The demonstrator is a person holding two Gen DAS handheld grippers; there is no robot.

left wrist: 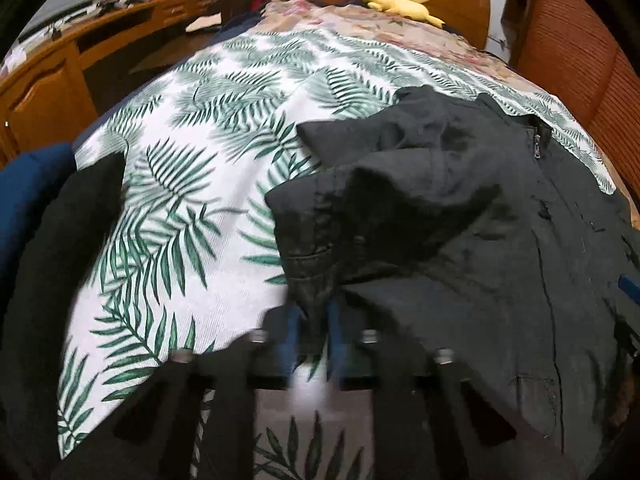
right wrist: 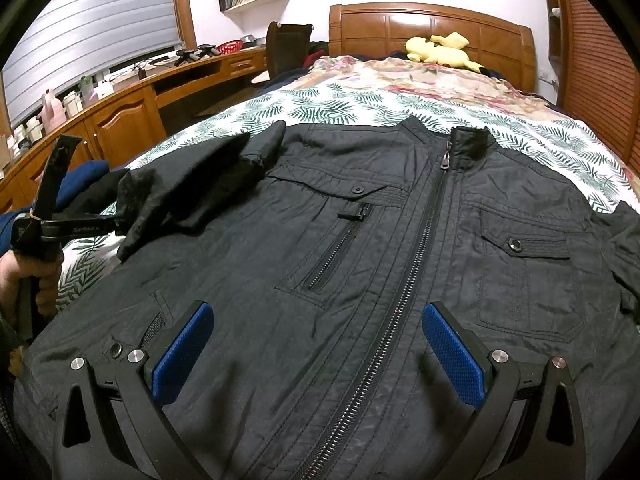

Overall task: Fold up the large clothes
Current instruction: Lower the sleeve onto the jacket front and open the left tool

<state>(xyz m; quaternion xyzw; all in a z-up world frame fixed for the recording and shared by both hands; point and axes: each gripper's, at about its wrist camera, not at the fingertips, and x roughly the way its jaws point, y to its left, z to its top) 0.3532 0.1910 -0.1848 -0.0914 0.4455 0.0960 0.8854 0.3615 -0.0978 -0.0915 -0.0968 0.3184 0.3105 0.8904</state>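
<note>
A black jacket (right wrist: 360, 248) lies face up on the bed (right wrist: 344, 108), front zipped to the collar, with buttoned chest pockets and a zipped slit pocket. Its sleeve (left wrist: 320, 240) is lifted and folded across the body, pinched by the left hand-held gripper (left wrist: 314, 320), whose blue pads are closed on the cuff. The right hand-held gripper (right wrist: 318, 356) hovers over the hem, jaws spread wide and holding nothing.

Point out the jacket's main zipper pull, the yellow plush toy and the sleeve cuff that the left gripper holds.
zipper pull (right wrist: 445, 162): right wrist view, on the metal tab below the collar.
yellow plush toy (right wrist: 440, 53): right wrist view, on its body.
sleeve cuff (left wrist: 308, 236): left wrist view, on the cuff band.
</note>
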